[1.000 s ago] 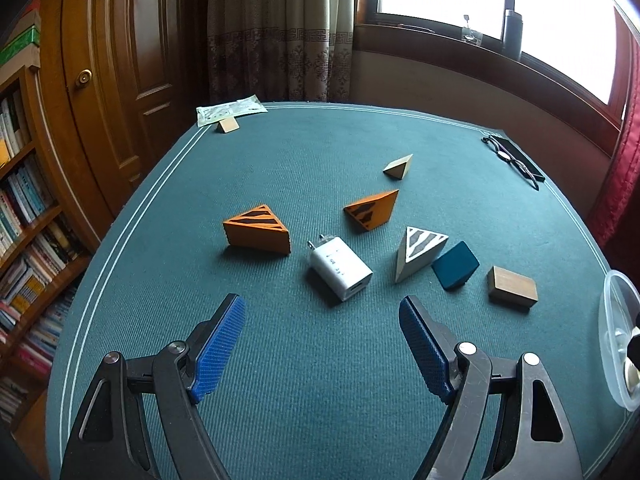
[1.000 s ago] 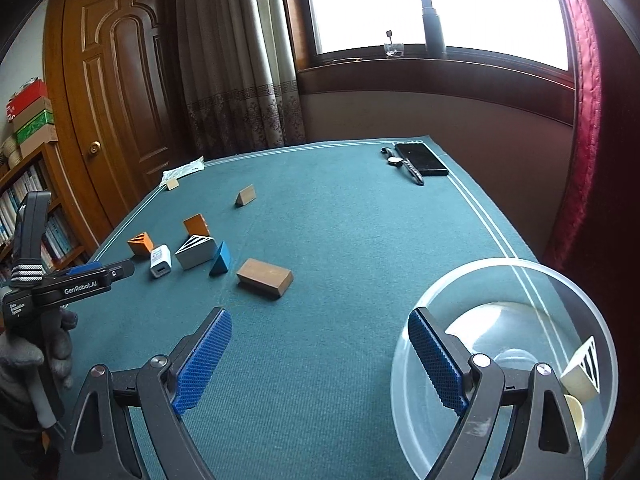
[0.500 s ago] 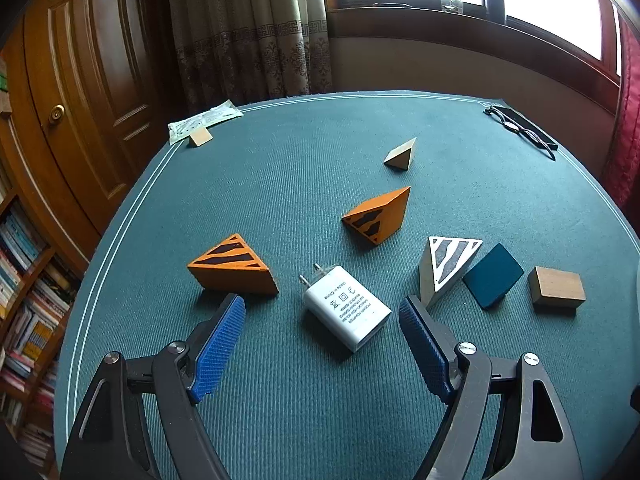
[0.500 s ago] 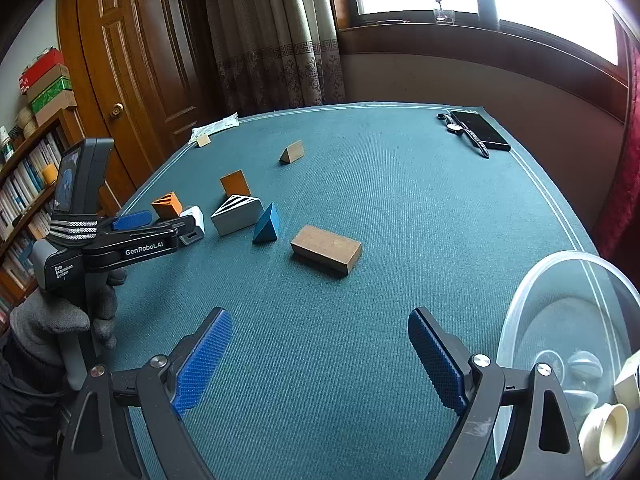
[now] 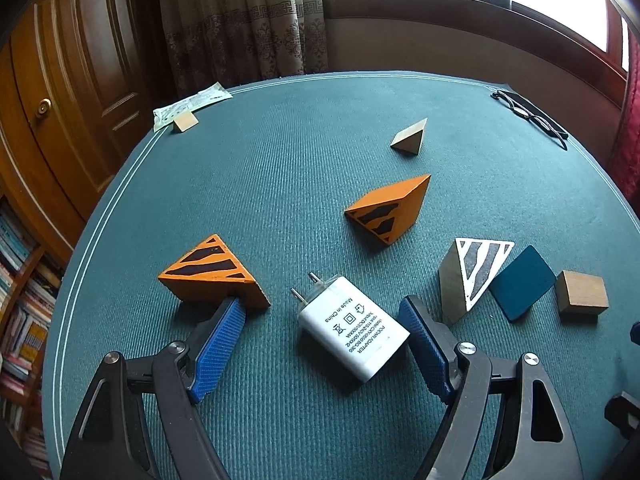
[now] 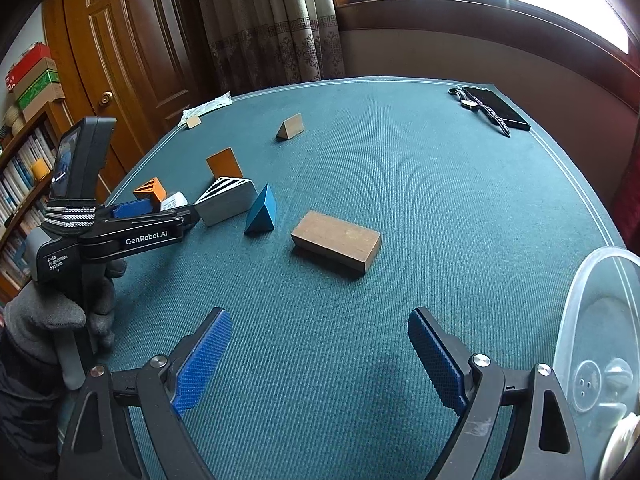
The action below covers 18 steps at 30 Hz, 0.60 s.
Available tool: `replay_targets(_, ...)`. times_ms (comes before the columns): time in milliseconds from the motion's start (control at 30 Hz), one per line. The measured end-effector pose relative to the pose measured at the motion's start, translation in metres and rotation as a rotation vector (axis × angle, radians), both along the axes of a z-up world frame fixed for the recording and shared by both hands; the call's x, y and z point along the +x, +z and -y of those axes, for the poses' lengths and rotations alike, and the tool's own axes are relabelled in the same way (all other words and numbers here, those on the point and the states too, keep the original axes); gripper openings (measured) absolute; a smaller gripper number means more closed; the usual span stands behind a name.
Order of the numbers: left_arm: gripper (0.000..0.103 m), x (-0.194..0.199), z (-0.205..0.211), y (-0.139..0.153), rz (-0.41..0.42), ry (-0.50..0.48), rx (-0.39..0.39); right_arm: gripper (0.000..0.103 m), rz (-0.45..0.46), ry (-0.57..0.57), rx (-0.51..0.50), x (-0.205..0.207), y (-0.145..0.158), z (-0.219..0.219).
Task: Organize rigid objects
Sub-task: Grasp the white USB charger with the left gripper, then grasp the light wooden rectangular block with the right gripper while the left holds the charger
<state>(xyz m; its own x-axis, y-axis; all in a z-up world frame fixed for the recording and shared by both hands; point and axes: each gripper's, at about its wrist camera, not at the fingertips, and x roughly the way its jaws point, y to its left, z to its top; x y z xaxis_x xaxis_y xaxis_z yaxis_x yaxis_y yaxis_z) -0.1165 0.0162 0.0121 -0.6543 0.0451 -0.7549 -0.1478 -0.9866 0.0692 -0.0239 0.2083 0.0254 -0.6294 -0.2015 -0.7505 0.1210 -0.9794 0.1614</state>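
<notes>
My left gripper (image 5: 320, 332) is open, its jaws on either side of a white power adapter (image 5: 354, 330) lying on the green table; I cannot tell if they touch it. Around it are two orange striped wedges (image 5: 210, 276) (image 5: 390, 212), a white striped wedge (image 5: 472, 274), a blue wedge (image 5: 522, 282) and a brown block (image 5: 582, 294). My right gripper (image 6: 320, 354) is open and empty above bare cloth, short of the brown block (image 6: 336, 242) and blue wedge (image 6: 262, 210). The left gripper (image 6: 132, 230) shows at the left there.
A clear plastic bowl (image 6: 592, 320) holding small white parts stands at the right table edge. A small plain wedge (image 5: 408, 140) lies farther back. A phone and watch (image 6: 494, 108) lie at the far right; a paper packet and small block (image 5: 186, 110) lie at the far left corner.
My left gripper has moved forward and down until its jaws flank the adapter. My right gripper has swung left away from the bowl toward the blocks.
</notes>
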Motion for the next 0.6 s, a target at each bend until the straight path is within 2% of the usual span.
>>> replay_targets(33, 0.077, 0.001, -0.001, 0.0, -0.002, -0.005, 0.001, 0.092, 0.005, -0.005, -0.002, -0.003, -0.002, 0.0)
replay_targets(100, 0.061, 0.002, -0.002, 0.001, -0.007, -0.023, 0.008, 0.092, 0.013, -0.015, -0.003, -0.009, -0.004, 0.001)
replay_targets(167, 0.052, 0.003, -0.003, 0.001, -0.009, -0.036, 0.016, 0.092, 0.015, -0.026, 0.002, -0.014, -0.006, 0.003)
replay_targets(600, 0.051, 0.014, 0.008, 0.007, -0.022, 0.007, 0.067, 0.092, 0.018, -0.1, 0.012, -0.053, -0.005, 0.009)
